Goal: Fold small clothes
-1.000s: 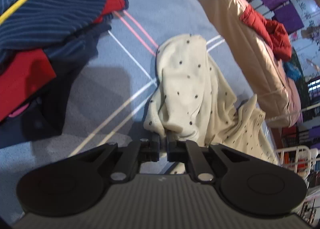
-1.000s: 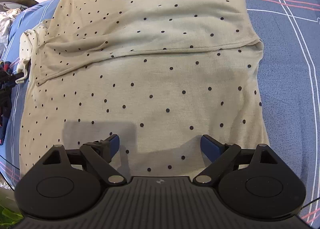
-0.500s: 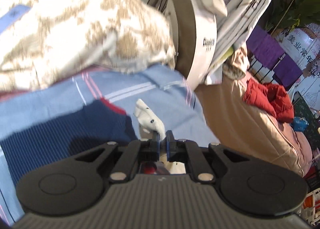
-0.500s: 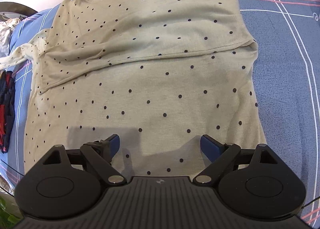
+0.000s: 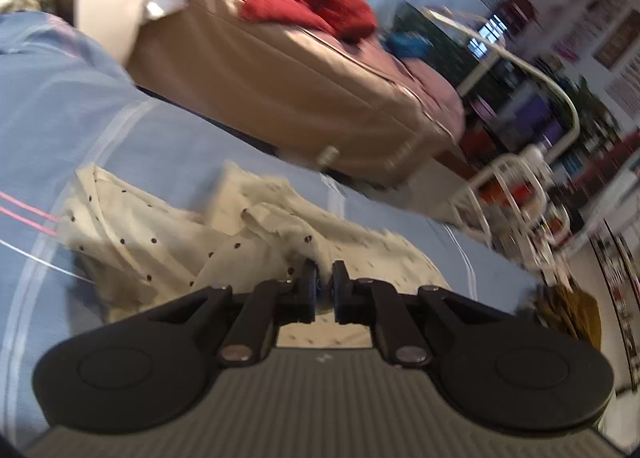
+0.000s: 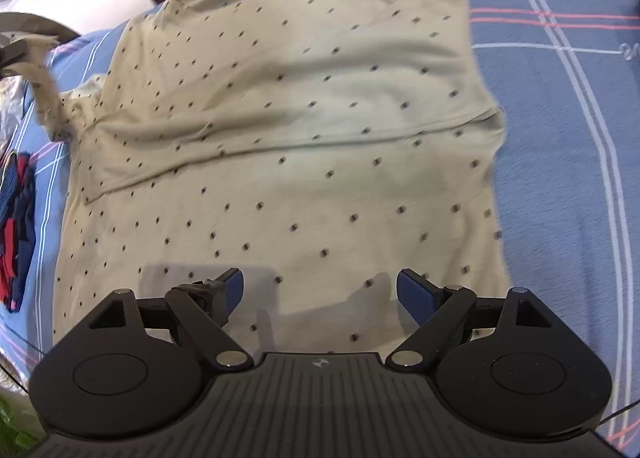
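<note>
The left gripper [image 5: 323,274], tilted downward and rolled, pinches a bit of the dotted shirt [image 6: 280,146] between nearly closed fingers at the shirt's far left, while the right gripper [image 6: 320,290] points steeply down over the near hem, fingers spread wide and empty, above the shirt on the blue sheet [image 6: 560,178].

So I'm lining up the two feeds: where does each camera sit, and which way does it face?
Left wrist: on the left gripper, looking slantwise across the bed sheet toward a tan suitcase; its black jaws pinch a sleeve of the dotted shirt.
Right wrist: on the right gripper, looking steeply down at the shirt; its blue-padded jaws stand open above it.
Shared: shirt, sheet; the lifted sleeve shows at the right view's left edge.
</note>
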`<action>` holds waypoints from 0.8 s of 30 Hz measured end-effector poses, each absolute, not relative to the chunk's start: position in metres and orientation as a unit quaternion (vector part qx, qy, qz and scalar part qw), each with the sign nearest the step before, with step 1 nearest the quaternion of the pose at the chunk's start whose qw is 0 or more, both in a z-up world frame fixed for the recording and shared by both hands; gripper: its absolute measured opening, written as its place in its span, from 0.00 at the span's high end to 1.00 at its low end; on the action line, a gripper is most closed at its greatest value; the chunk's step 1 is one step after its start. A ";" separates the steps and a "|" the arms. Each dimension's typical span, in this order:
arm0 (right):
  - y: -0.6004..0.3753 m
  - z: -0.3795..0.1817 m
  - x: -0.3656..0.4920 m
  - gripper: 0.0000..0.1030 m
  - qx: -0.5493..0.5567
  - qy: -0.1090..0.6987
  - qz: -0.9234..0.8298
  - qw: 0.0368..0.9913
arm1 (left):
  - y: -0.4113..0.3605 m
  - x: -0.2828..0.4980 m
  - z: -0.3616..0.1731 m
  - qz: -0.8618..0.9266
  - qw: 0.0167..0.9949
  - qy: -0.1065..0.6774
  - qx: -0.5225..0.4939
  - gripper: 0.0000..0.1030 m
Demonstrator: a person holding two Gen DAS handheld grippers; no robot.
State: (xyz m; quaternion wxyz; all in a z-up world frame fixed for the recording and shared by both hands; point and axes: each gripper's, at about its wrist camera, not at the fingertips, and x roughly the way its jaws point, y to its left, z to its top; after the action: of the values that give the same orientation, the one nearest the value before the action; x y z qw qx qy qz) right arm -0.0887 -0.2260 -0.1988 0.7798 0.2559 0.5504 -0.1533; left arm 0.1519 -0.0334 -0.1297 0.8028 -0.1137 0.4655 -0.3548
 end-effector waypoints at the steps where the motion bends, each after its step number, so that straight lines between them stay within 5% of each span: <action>1: -0.232 -0.195 -0.091 0.00 0.258 0.545 -0.161 0.782 | -0.057 0.139 -0.139 -0.382 0.787 0.477 -0.092 0.88; 3: -0.244 -0.187 -0.096 0.00 0.259 0.530 -0.177 0.788 | -0.094 0.111 -0.159 -0.421 0.757 0.497 -0.054 0.76; 4: -0.250 -0.183 -0.098 0.00 0.259 0.524 -0.183 0.791 | -0.106 0.098 -0.169 -0.434 0.744 0.507 -0.037 0.56; 6: -0.260 -0.178 -0.100 0.00 0.257 0.514 -0.188 0.796 | -0.115 0.078 -0.182 -0.441 0.735 0.515 -0.010 0.34; 9: -0.270 -0.172 -0.095 0.00 0.263 0.495 -0.173 0.810 | -0.110 0.058 -0.193 -0.434 0.740 0.513 0.035 0.16; 15: -0.261 -0.167 -0.041 0.02 0.246 0.467 -0.098 0.844 | -0.052 0.083 -0.203 -0.357 0.762 0.539 0.045 0.13; 19: -0.250 -0.181 0.008 0.24 0.192 0.489 -0.077 0.848 | -0.012 0.103 -0.204 -0.305 0.773 0.555 0.022 0.12; 24: -0.239 -0.198 0.047 0.28 0.149 0.512 -0.055 0.844 | 0.019 0.111 -0.205 -0.270 0.782 0.562 0.006 0.08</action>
State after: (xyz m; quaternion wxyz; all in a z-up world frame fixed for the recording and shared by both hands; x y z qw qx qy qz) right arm 0.0470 -0.2389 -0.1976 0.8441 0.1489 0.5122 -0.0550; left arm 0.1107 0.0186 -0.2054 0.7822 0.0060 0.5615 -0.2699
